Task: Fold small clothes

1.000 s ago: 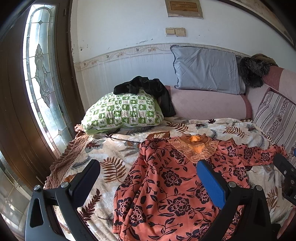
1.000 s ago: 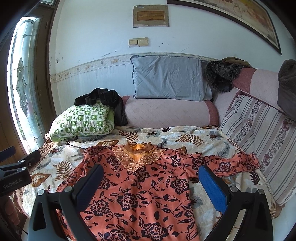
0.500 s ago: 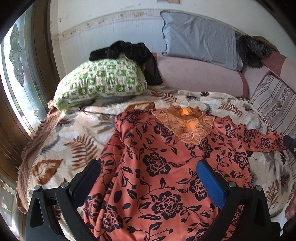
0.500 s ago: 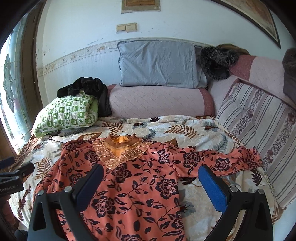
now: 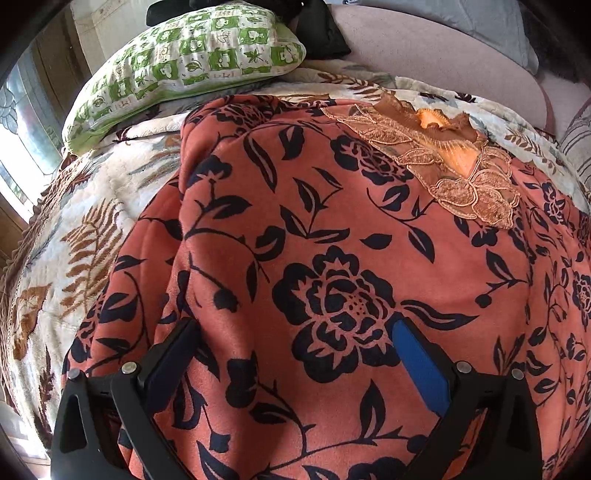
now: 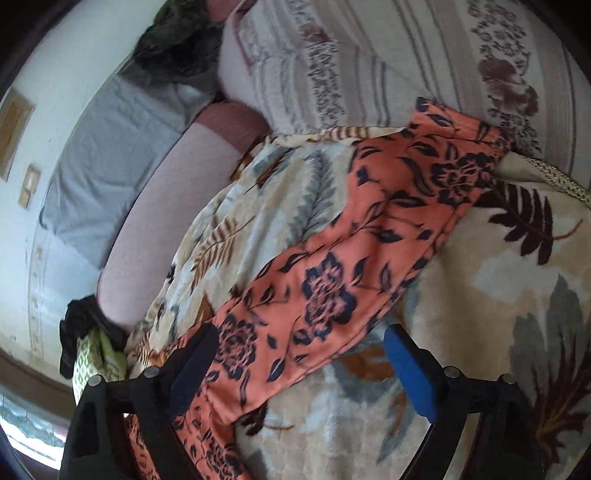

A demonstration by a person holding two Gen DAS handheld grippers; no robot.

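Note:
An orange blouse with black flowers (image 5: 332, 258) lies spread flat on a leaf-patterned blanket (image 5: 85, 229), its lace collar (image 5: 443, 155) toward the far pillows. My left gripper (image 5: 291, 328) hovers low over the blouse's body, jaws wide open, nothing between the pads. In the right wrist view the blouse's long sleeve (image 6: 369, 240) runs diagonally across the blanket (image 6: 498, 295) toward a striped cushion. My right gripper (image 6: 299, 336) is rolled over the sleeve near the shoulder. Its jaws are closing, the sleeve lies between them, and the pads do not press it.
A green checked pillow (image 5: 192, 62) and a dark garment (image 5: 321, 33) lie at the bed's far left. A pink bolster (image 6: 173, 184), grey pillow (image 6: 103, 158) and striped cushion (image 6: 369, 62) line the wall side. A window is on the left.
Both grippers dropped from a raised view of the whole bed down close to the blouse. The right one swung over to the sleeve and rolled sideways; its jaws narrowed slightly.

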